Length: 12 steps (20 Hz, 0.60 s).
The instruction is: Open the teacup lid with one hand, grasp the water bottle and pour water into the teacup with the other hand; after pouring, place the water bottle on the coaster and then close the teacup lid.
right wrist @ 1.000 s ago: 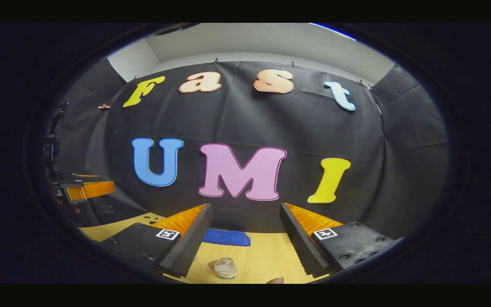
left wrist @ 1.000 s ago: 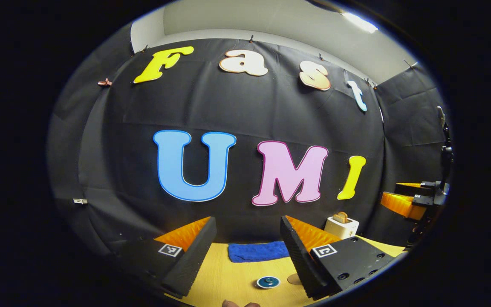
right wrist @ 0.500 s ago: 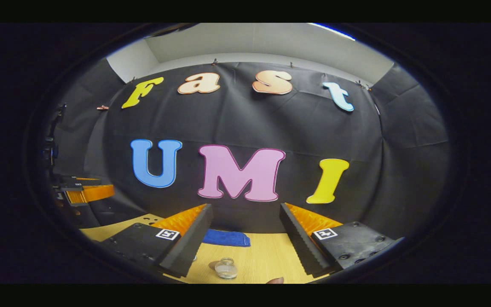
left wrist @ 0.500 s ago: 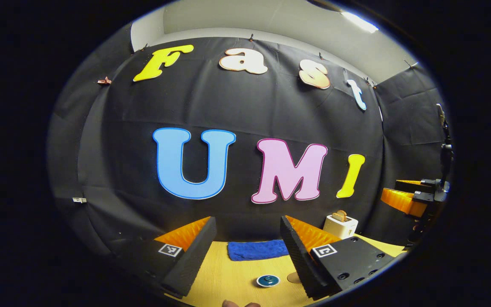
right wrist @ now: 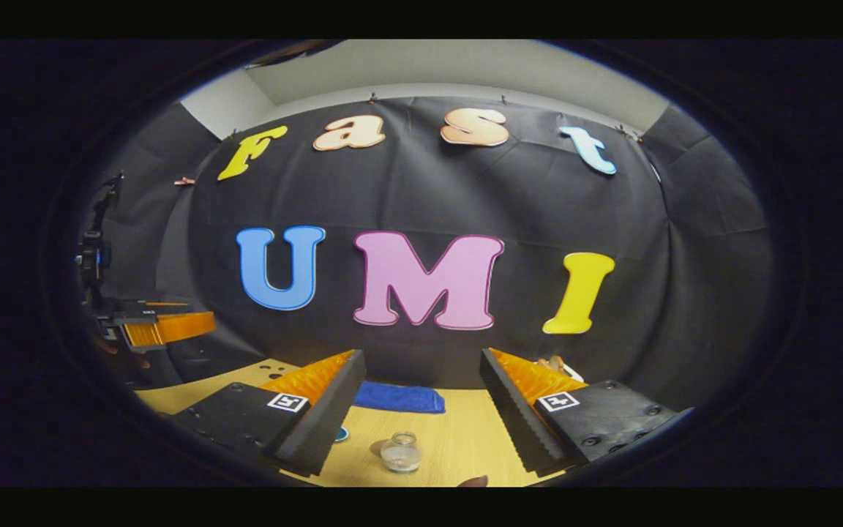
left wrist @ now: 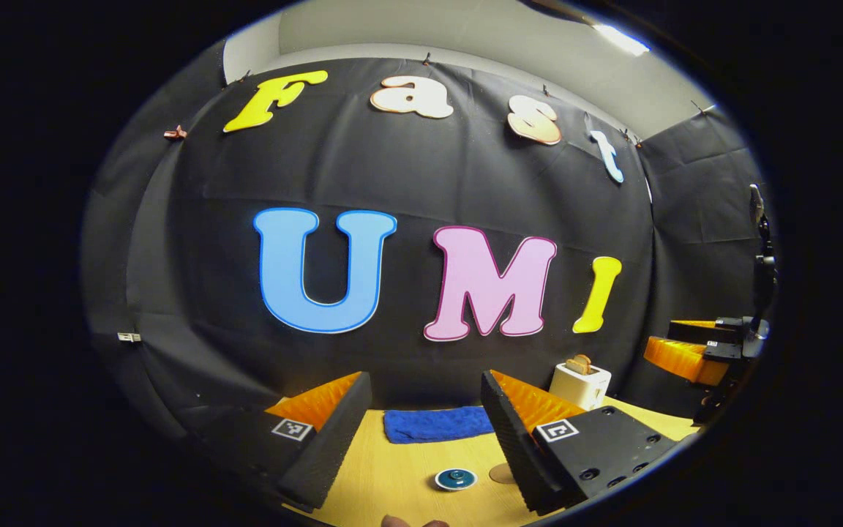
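Left gripper view tilts down slightly versus a second ago: desk fills more of the lower frame, both hand-held grippers released, the lidded teacup low centre, the water bottle untouched; the approach is only beginning.

Lidded blue teacup beside round coaster; small clear water bottle upright on table.

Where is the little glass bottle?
In the right gripper view, the bottle stands on the table, low between the open claw's fingers, in front of the blue towel.
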Tool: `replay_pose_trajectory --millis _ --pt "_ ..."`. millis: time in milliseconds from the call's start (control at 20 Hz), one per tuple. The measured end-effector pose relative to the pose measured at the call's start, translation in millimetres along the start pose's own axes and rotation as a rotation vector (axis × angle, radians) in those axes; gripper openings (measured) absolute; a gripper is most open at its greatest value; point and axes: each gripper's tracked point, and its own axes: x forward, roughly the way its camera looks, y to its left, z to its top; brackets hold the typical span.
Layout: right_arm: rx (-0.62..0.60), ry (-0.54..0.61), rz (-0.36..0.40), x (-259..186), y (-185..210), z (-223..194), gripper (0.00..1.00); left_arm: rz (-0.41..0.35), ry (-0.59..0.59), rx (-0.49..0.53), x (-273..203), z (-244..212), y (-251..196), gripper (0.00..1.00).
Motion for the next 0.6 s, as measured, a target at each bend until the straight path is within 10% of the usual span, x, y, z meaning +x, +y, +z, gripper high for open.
replay_pose_trajectory --millis 600 --pt "-0.022 0.087 0.056 5 8 -124 0.98 -0.069 0.187 0.002 60 -221 -41 0.95"
